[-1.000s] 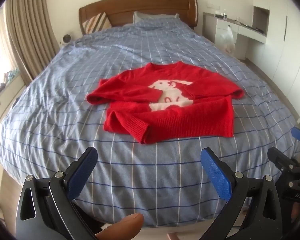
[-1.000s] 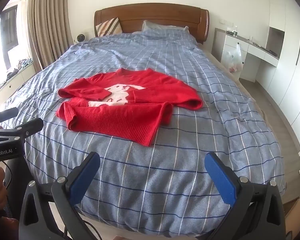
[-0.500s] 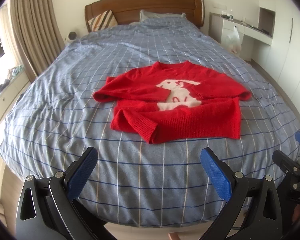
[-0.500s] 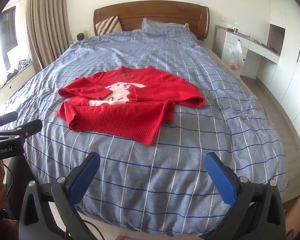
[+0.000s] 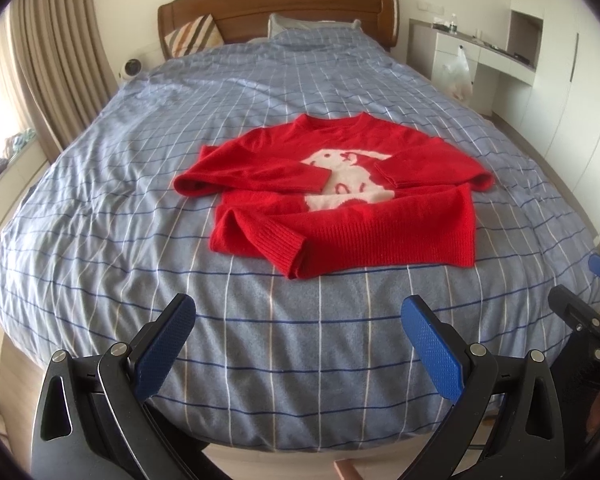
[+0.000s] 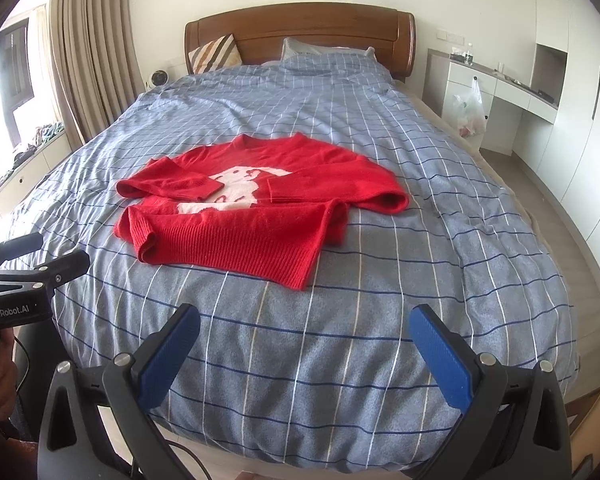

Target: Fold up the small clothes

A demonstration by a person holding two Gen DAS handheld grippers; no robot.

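Observation:
A small red sweater (image 5: 340, 196) with a white animal on the chest lies flat on the blue checked bedspread (image 5: 300, 340), both sleeves folded in over the front. It also shows in the right wrist view (image 6: 256, 200). My left gripper (image 5: 298, 320) is open and empty, above the foot of the bed, well short of the sweater's hem. My right gripper (image 6: 304, 328) is open and empty, also above the foot of the bed. Each gripper shows at the edge of the other's view.
The bed has a wooden headboard (image 5: 276, 4) and pillows (image 5: 192, 36) at the far end. Curtains (image 6: 88, 52) and a window ledge stand to the left. A white desk (image 6: 500, 88) with a plastic bag (image 6: 468, 108) stands to the right.
Both grippers have moved a little forward and up toward the bed, so the sweater sits lower and more central in view. Both stay open and empty.

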